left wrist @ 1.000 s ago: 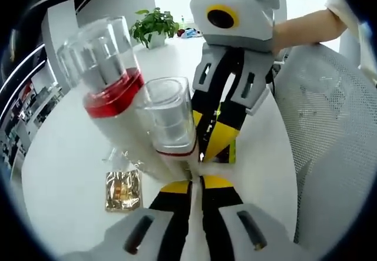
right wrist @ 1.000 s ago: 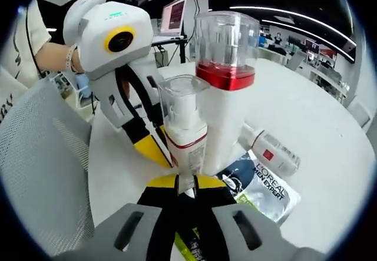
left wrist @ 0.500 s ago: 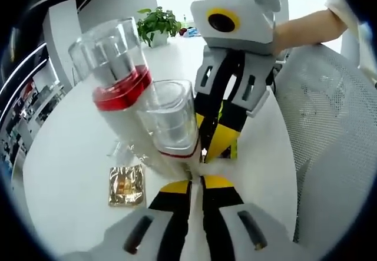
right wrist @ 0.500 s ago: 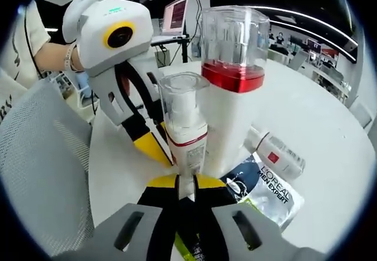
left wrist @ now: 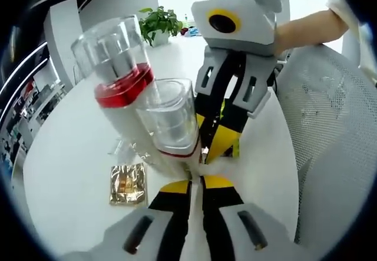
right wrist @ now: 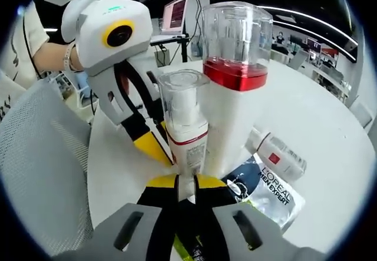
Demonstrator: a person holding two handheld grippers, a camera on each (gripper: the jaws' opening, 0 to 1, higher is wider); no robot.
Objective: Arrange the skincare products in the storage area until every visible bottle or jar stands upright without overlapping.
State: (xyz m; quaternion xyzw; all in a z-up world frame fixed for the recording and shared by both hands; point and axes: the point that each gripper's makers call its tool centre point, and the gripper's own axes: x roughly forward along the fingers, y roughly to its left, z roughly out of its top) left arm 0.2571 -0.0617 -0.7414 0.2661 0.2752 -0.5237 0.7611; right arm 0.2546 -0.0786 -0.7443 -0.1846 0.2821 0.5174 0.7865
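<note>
"L'ORÉAL MEN EXPERT" is printed in white on the dark sachet [right wrist: 268,191] lying flat on the white table [right wrist: 330,131].

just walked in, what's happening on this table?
A person is working two handheld grippers around skincare products on a white table. The left gripper and the right gripper meet from opposite sides at the base of a small pump bottle with a clear cap; the jaws look closed on it, though the contact is hard to see. A taller bottle with a red band stands right beside it. A small bottle lies on its side, next to a sachet.
</note>
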